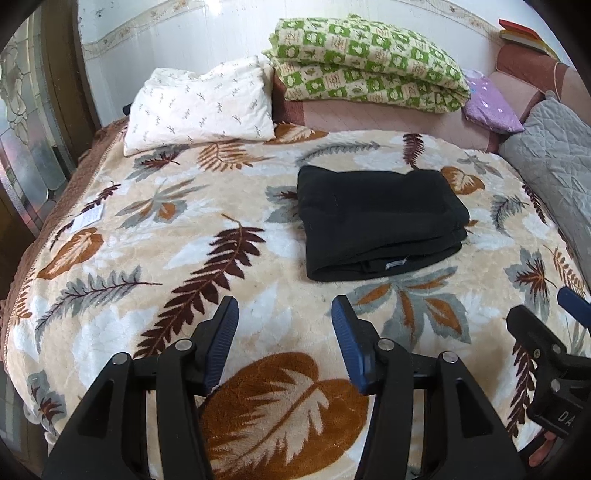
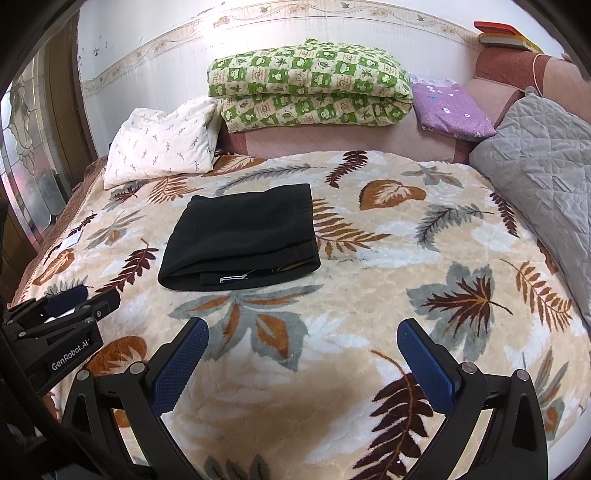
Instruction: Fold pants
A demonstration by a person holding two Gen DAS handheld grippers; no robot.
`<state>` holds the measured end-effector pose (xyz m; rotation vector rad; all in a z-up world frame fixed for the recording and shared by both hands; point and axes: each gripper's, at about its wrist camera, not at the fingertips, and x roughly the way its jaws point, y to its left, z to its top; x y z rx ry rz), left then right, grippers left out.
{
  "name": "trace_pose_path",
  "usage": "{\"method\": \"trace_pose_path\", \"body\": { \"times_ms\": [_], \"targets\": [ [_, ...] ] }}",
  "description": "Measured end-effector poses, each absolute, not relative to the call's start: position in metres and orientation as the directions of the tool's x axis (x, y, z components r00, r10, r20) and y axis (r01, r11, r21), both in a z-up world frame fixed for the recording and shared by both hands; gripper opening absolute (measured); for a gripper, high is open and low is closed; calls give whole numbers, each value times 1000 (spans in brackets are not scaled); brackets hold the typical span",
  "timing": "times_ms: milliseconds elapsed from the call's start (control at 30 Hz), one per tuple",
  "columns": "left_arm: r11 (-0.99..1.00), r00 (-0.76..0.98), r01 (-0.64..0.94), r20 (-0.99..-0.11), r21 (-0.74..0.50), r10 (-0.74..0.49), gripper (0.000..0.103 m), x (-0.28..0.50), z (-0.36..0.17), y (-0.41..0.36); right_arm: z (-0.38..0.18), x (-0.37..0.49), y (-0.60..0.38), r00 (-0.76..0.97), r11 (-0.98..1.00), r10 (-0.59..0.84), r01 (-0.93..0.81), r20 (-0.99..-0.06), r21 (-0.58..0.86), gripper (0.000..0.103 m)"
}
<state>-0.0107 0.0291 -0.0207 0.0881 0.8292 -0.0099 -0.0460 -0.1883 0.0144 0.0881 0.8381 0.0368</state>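
Black pants [image 1: 376, 221] lie folded into a compact rectangle on the leaf-patterned blanket [image 1: 155, 229], with a small white label at the near edge. They also show in the right wrist view [image 2: 243, 236]. My left gripper [image 1: 284, 306] is open and empty, held above the blanket short of the pants. My right gripper [image 2: 303, 328] is open and empty, also short of the pants and to their right. The right gripper shows at the right edge of the left wrist view [image 1: 554, 332]; the left gripper shows at the left edge of the right wrist view [image 2: 62, 306].
A white pillow [image 1: 199, 107] lies at the head of the bed. A folded green checked quilt [image 1: 369, 62] and a purple cushion [image 1: 487, 103] sit behind. A grey quilted cover [image 1: 554, 155] lies on the right. Books [image 1: 521, 33] are at the far right. A glass door [image 1: 26, 147] stands left.
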Motion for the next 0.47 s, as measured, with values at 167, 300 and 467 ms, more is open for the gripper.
{"method": "trace_pose_path", "body": {
  "times_ms": [167, 300, 467],
  "targets": [
    [996, 682, 47, -731, 73, 21, 55, -11, -18, 28, 14, -46, -188, 668, 996, 67, 0, -741, 90, 102],
    [996, 686, 31, -727, 84, 40, 60, -12, -16, 28, 14, -47, -188, 669, 996, 66, 1, -740, 89, 102],
    [997, 675, 23, -736, 80, 44, 60, -12, -17, 29, 13, -47, -189, 668, 996, 65, 2, -741, 89, 102]
  ]
}}
